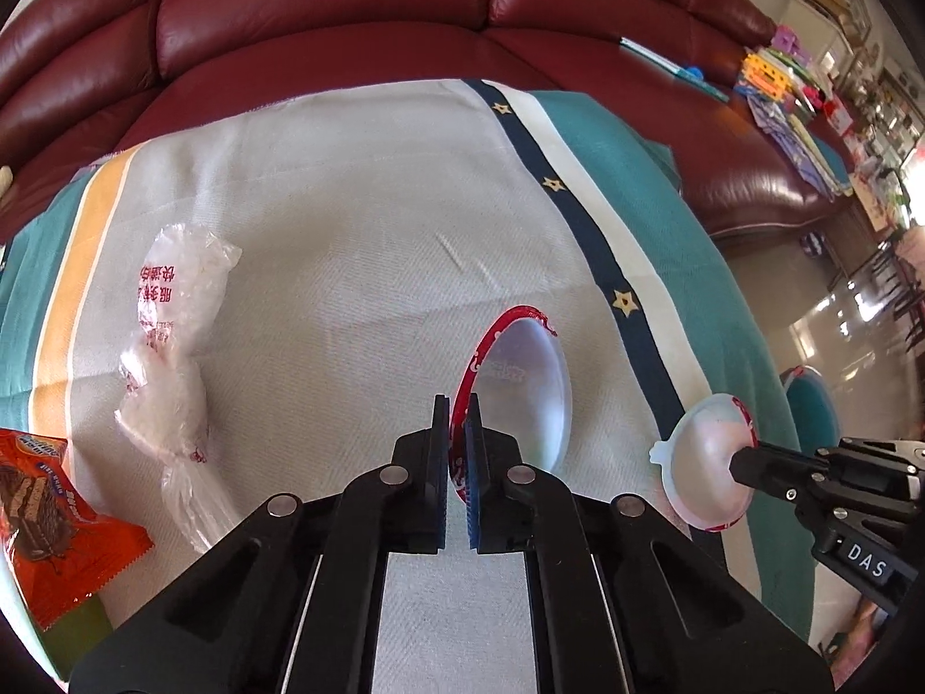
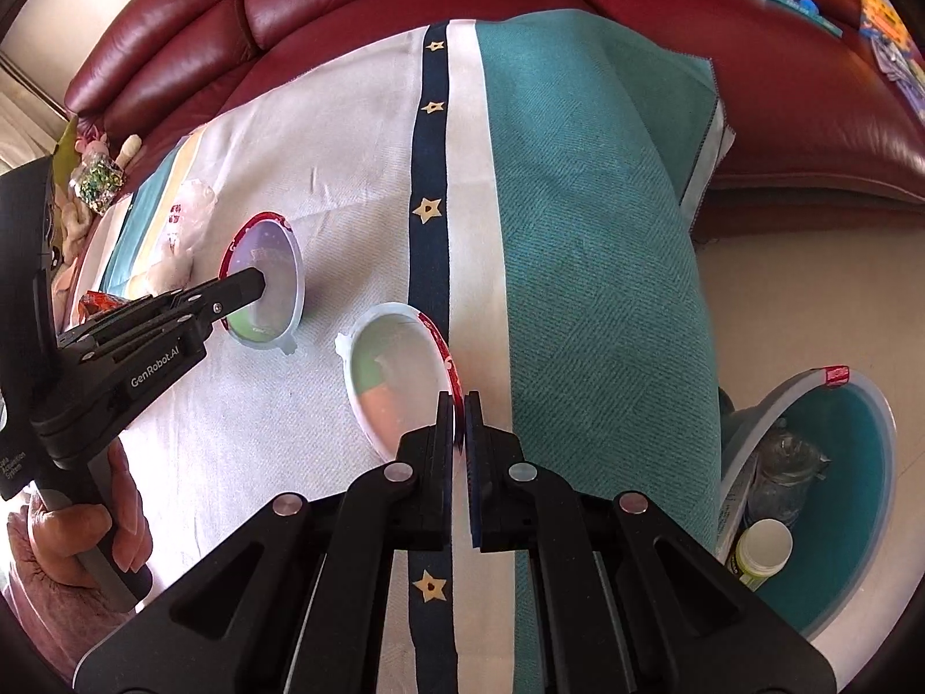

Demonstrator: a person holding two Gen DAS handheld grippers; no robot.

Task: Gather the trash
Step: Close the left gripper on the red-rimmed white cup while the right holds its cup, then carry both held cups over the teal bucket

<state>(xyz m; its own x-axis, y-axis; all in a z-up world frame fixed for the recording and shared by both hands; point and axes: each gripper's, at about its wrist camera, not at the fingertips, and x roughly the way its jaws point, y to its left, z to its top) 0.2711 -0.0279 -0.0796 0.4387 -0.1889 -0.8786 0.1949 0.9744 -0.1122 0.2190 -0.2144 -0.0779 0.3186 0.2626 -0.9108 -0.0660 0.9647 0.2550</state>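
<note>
Left wrist view first: the left hand-held gripper (image 1: 457,422) is clenched on the red rim of a clear plastic lid (image 1: 520,381), which stands tilted on edge over the striped cloth (image 1: 347,202) spread on the sofa (image 1: 324,17). At about 9 o'clock from it lies a knotted plastic bag (image 1: 167,358), and at 8 o'clock an orange wrapper (image 1: 52,526); both lie loose on the cloth. At 3 o'clock the right hand-held gripper (image 1: 737,465) grips a second lid (image 1: 705,462).

Right wrist view: the right hand-held gripper (image 2: 459,422) is closed on the red edge of the second lid (image 2: 399,370), lifted clear of the cloth (image 2: 578,231). At 10 o'clock the left hand-held gripper (image 2: 257,289) pinches the first lid (image 2: 266,283). At 4 o'clock, well apart on the floor, sits a teal bin (image 2: 867,405) already holding bottles.

Risk, as I judge it: both grips are on thin, slick rims, so a quick swing toward the bin could let a lid twist out and drop short onto the floor. The two lids also hang close together and might knock each other loose.
</note>
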